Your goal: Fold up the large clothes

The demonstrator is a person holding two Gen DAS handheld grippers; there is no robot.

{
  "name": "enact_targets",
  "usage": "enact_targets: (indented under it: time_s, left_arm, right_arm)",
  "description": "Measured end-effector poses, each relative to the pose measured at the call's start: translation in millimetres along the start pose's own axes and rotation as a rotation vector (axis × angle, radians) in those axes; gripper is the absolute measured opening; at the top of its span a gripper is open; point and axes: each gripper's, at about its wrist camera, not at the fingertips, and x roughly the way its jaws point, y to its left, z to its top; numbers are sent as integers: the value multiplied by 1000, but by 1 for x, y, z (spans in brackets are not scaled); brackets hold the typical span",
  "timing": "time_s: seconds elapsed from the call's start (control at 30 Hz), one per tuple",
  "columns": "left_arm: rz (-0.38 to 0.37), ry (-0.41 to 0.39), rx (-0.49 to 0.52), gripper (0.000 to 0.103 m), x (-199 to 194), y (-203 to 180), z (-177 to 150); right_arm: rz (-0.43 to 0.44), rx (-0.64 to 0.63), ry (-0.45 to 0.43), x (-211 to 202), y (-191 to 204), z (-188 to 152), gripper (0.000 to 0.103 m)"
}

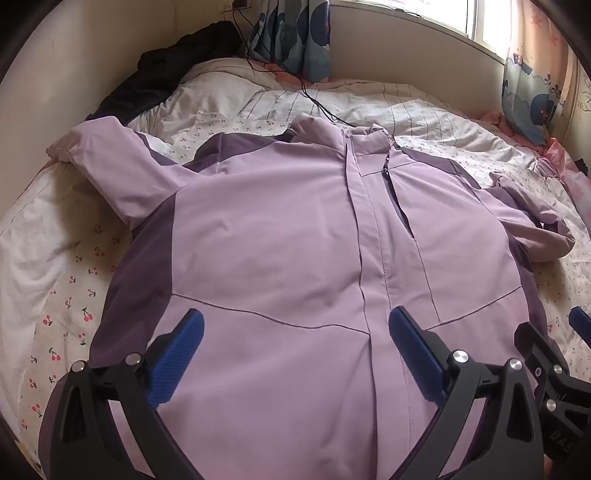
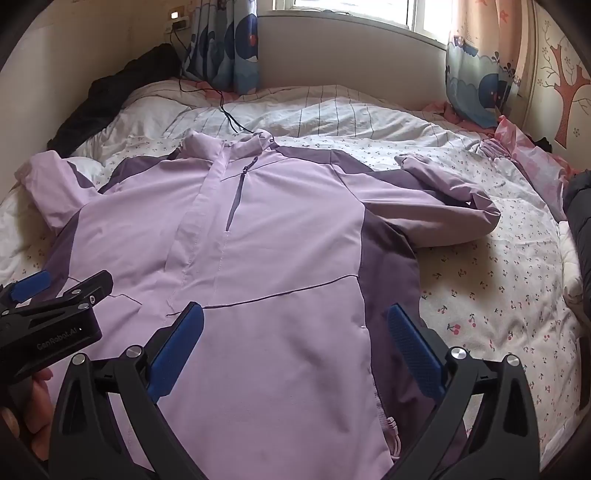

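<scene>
My left claw [image 1: 295, 332] and right claw [image 2: 295, 328] both gape wide over the lower front of a lilac jacket [image 1: 280, 236] and grip nothing. The jacket lies face up and zipped in the middle of both frames, collar toward the top, sleeves spread to either side. Under it is a white bedsheet [image 1: 62, 295] printed with small cherries, and beyond the collar a rumpled striped quilt [image 2: 332, 110]. A black cable [image 2: 225, 110] trails across the quilt from the wall at upper left. Blue patterned curtains [image 2: 225, 48] flank a bright window [image 2: 351, 11] at the top, and dark clothing [image 1: 162, 74] is heaped at upper left.
</scene>
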Motion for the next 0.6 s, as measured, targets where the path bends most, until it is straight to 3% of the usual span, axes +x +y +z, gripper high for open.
enact_targets:
  time_s: [0.23,0.6]
  left_arm:
    - [2,-24,36,96,-1,-5,0]
    - [-58,22,-24,96,7,1,2]
  right_arm:
    - [6,4,0,0,-1,1,96]
    - [27,11,6,0,-4,0,96]
